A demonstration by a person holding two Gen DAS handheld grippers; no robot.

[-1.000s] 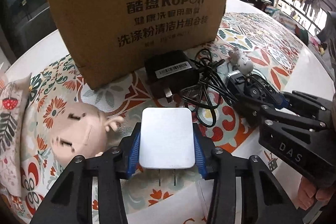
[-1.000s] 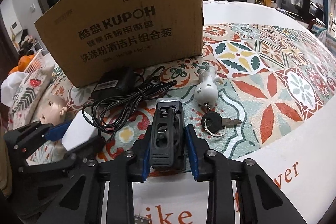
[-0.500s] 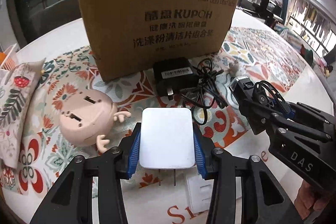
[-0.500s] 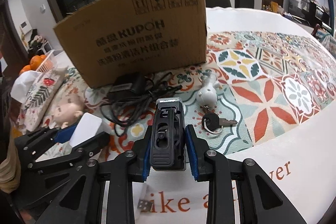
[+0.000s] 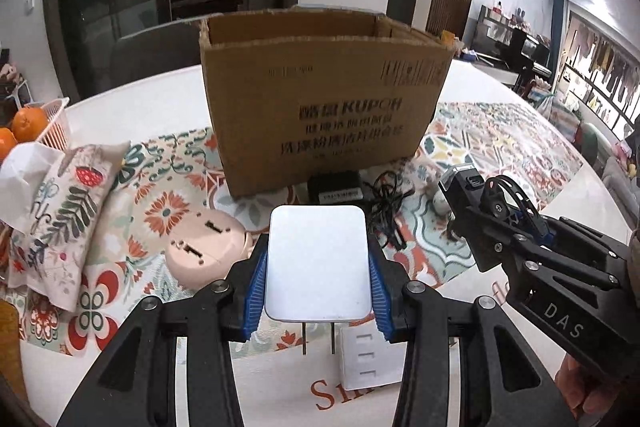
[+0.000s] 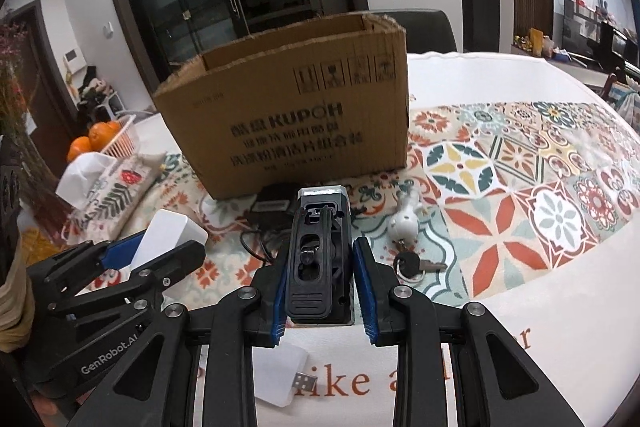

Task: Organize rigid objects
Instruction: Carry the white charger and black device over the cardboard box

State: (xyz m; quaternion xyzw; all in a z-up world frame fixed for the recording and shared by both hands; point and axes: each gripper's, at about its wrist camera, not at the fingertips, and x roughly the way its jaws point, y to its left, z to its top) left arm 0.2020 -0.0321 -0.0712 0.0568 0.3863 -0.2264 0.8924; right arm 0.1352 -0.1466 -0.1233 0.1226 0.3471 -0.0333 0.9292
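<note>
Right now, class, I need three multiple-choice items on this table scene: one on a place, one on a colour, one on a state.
1. Where is the black power adapter?
A. In front of the cardboard box
B. Inside the box
C. In the basket of oranges

2. What colour is the plug block in the left claw?
A. Black
B. White
C. Pink

3. What state is the right claw in?
A. Open, empty
B. Shut, empty
C. Shut on the black clip-like device

Answers: 1 A, it lies against the box's front wall. 2 B, its face is white. 3 C, both pads press its sides.
</note>
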